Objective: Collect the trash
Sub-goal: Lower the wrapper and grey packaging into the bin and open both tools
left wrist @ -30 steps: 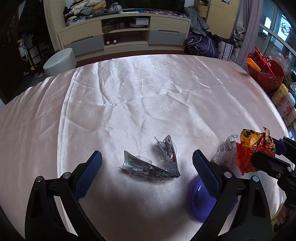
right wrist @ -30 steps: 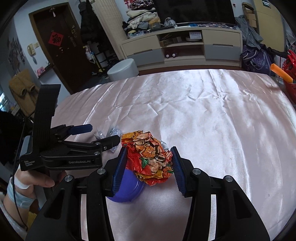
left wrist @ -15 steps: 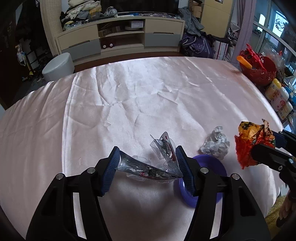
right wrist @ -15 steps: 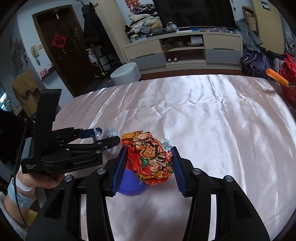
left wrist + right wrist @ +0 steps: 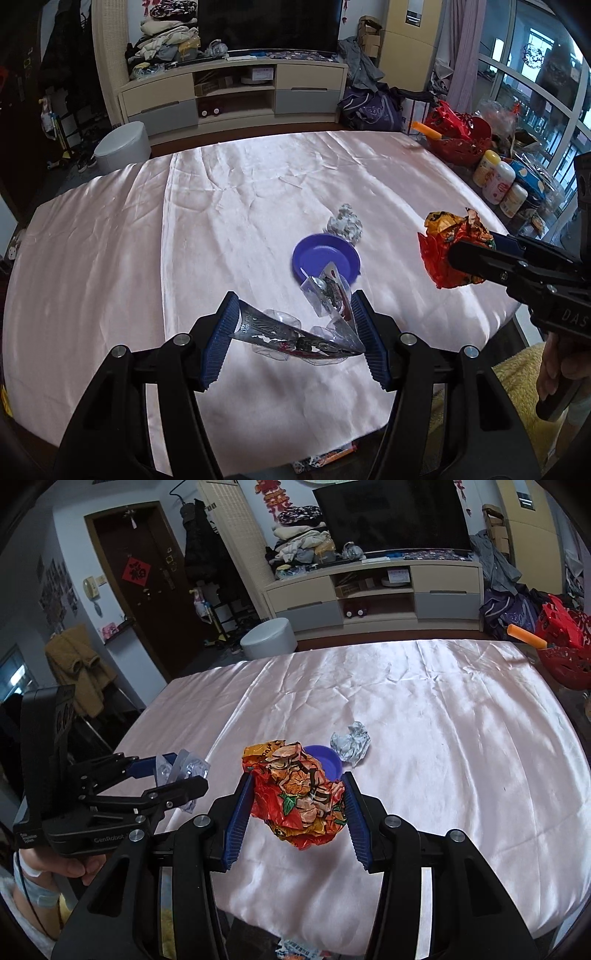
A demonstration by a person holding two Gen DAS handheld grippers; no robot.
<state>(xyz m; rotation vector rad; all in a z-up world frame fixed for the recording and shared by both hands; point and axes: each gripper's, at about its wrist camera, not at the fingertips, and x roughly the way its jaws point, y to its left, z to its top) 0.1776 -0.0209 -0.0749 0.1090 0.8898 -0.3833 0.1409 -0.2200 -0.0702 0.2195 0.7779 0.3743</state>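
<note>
My left gripper [image 5: 293,314] is shut on a crumpled clear plastic package [image 5: 303,332] and holds it above the pink satin tablecloth [image 5: 221,206]. The same package [image 5: 183,768] shows between the left gripper's fingers in the right wrist view. My right gripper [image 5: 297,786] is shut on a crumpled orange-red snack wrapper [image 5: 299,794], also lifted off the cloth; that wrapper [image 5: 448,254] appears at the right of the left wrist view. A blue plastic lid [image 5: 325,258] and a ball of grey-white crumpled paper [image 5: 345,223] lie on the cloth beyond both grippers.
A red basket [image 5: 461,144] and several bottles [image 5: 498,181] stand off the table's right side. A white stool [image 5: 122,147] and a TV cabinet [image 5: 236,96] are beyond the far edge. A printed wrapper [image 5: 299,949] lies below the near edge.
The left gripper closed on the clear plastic package and lifted it off the cloth. Both grippers pulled back and rose, so the blue lid and paper ball now lie farther ahead.
</note>
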